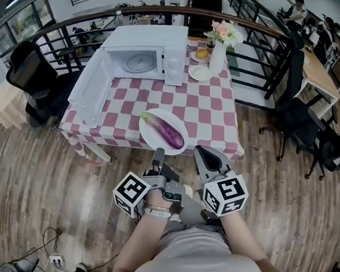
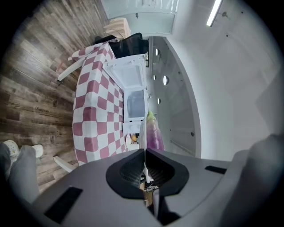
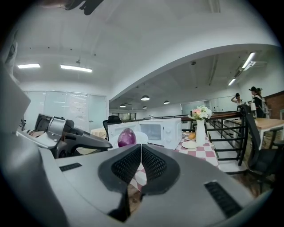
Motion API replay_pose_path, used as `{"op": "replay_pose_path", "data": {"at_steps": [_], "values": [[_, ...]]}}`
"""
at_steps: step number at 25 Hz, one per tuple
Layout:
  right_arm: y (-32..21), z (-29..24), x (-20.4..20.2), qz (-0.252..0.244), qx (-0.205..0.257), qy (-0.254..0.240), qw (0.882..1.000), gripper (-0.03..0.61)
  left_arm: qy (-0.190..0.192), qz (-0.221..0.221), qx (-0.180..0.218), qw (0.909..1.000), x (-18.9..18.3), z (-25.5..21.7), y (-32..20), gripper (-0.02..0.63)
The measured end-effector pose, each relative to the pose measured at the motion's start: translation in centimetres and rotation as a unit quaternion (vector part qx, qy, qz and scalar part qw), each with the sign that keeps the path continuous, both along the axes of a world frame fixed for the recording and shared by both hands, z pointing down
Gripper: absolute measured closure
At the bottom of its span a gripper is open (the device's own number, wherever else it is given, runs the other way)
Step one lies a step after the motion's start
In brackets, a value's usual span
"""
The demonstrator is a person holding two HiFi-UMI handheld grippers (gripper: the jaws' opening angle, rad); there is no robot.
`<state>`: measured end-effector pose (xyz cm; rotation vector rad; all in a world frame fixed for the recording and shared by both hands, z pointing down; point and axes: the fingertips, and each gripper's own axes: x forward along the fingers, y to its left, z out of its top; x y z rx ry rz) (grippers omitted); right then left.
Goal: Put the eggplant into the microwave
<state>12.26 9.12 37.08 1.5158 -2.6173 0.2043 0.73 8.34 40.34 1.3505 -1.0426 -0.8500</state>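
Observation:
A purple eggplant lies on a white plate near the front edge of the checkered table. Behind it stands a white microwave, its door swung open to the left. Both grippers hover over the wooden floor just short of the table. My left gripper is shut and empty; the eggplant and microwave lie ahead of the left gripper. My right gripper is shut and empty too; beyond the right gripper I see the eggplant and microwave.
A white vase of flowers, a small plate with a bun and an empty plate stand right of the microwave. A black chair is left of the table, another right. A curved railing runs behind. Cables lie on the floor.

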Motion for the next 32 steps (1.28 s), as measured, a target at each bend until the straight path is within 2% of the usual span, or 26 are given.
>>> {"op": "replay_pose_path", "data": {"at_steps": [10,22,32], "values": [[-3.9,0.0,-1.3,-0.02,0.0,0.011,1.0,0.552,0.002,-0.014,0.003,0.9999,-1.6,-0.1,-4.1,0.601],[-10.4,1.5,-4.9,-0.031,-0.002,-0.004,1.0,0.552,0.001,-0.033,0.003,0.9994,-4.8,1.1,-9.9,0.601],[-17.3,2.0,-9.1,-0.083,0.005,-0.012,0.996,0.552,-0.003,-0.039,-0.008,0.9992,-7.9,2.8,-16.8,0.601]]}}
